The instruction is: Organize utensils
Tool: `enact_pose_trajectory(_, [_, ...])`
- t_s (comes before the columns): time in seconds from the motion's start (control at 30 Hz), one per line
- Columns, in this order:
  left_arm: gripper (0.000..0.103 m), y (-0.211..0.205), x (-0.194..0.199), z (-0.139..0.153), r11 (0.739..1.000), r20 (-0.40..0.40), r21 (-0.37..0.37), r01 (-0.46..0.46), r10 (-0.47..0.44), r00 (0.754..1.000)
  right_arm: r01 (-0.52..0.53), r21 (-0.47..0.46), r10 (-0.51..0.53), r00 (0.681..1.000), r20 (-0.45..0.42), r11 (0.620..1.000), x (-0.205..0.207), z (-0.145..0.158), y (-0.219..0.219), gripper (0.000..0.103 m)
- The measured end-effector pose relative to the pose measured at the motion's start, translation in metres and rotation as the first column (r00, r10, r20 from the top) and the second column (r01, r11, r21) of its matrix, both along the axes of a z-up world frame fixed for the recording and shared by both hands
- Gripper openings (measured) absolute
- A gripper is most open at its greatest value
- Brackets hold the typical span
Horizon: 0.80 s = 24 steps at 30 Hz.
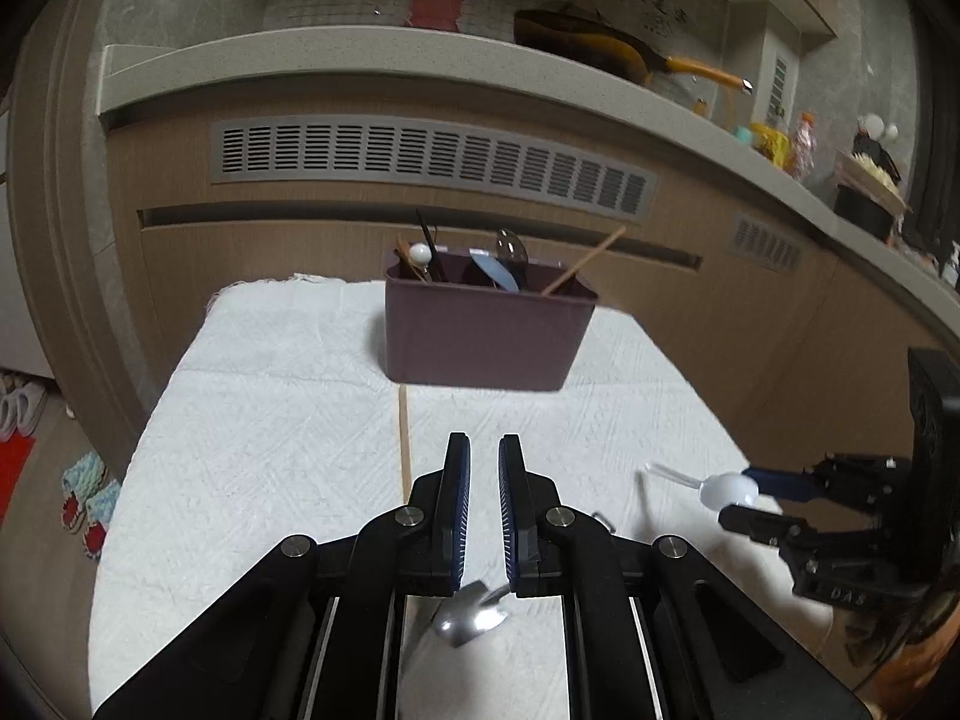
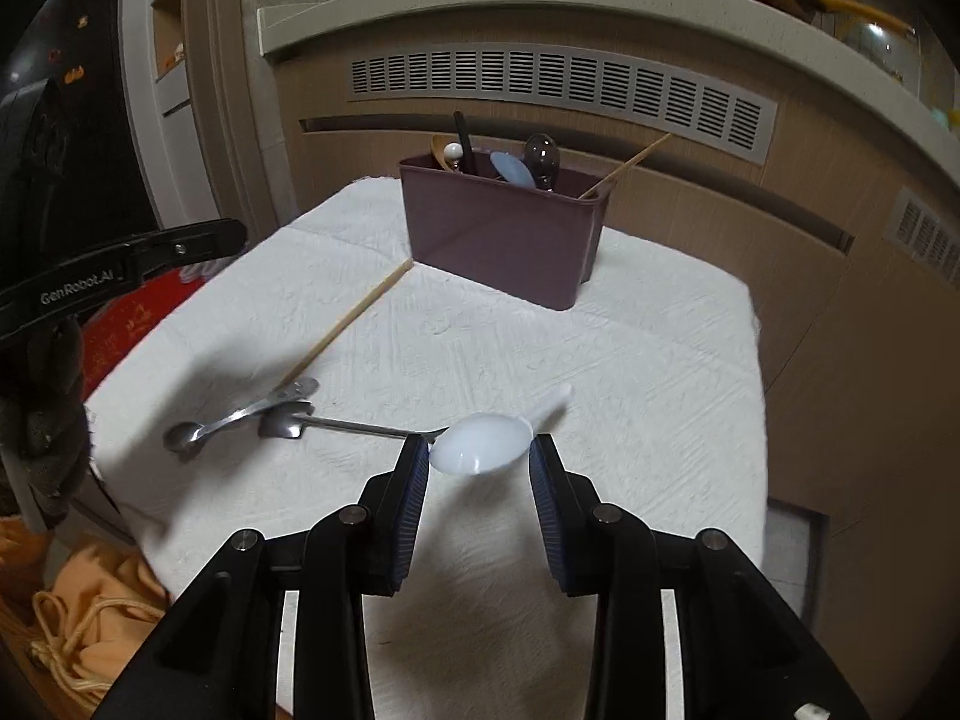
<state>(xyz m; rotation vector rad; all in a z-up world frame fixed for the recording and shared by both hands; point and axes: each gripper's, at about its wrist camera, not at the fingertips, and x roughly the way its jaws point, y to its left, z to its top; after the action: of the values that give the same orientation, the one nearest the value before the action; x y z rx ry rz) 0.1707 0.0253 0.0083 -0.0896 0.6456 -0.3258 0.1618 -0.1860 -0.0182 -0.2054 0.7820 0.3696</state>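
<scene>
Right up close, the right gripper (image 2: 480,459) is holding a white plastic spoon (image 2: 483,443) by its bowl, the blue ribbed pads pinching it from both sides while the pale handle is sticking out ahead over the white cloth (image 2: 630,360). From the left wrist camera the same spoon is showing off to the right, lifted clear of the cloth between the two black fingers.

Beside it, the left gripper (image 1: 483,516) is sitting with its jaws drawn almost together, only a thin slit showing between the pads. A metal spoon (image 1: 471,615) is lying below them, down by the gripper's base; whether the pads are pinching anything I cannot tell.

Further out on the cloth, two more pieces of steel cutlery are lying side by side: a small steel spoon (image 2: 234,417) and a long-handled steel utensil (image 2: 336,425), its handle running toward the white spoon. Just past them a wooden chopstick (image 2: 354,321) is lying flat, its far end reaching almost to the maroon utensil bin (image 2: 504,240).

At the far edge of the table the bin is standing upright, already holding a second chopstick leaning out at the right, a dark ladle, a pale blue spoon and some handles at the left. Behind it a wooden cabinet front with a grey vent grille (image 2: 558,90) is running under a stone counter.
</scene>
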Motion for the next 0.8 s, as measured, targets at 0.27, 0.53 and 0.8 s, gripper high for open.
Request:
enact_pose_trajectory(0.27, [0.016,-0.009,0.000,-0.055,0.953,-0.161,0.238,0.188,-0.152,0.975,-0.001,-0.032,-0.002,0.997,-0.081,0.999,0.005,-0.039,0.001,0.030])
enact_pose_trajectory(0.53, [0.016,-0.013,0.035,-0.098,0.950,-0.315,0.212,0.230,-0.156,0.936,-0.002,-0.009,0.000,0.989,-0.149,1.000,0.007,-0.065,-0.003,0.030])
enact_pose_trajectory(0.8, [0.027,-0.016,0.058,-0.105,0.945,-0.369,0.229,0.232,-0.136,0.919,-0.011,0.000,0.011,0.989,-0.149,1.000,0.002,-0.069,-0.005,0.031])
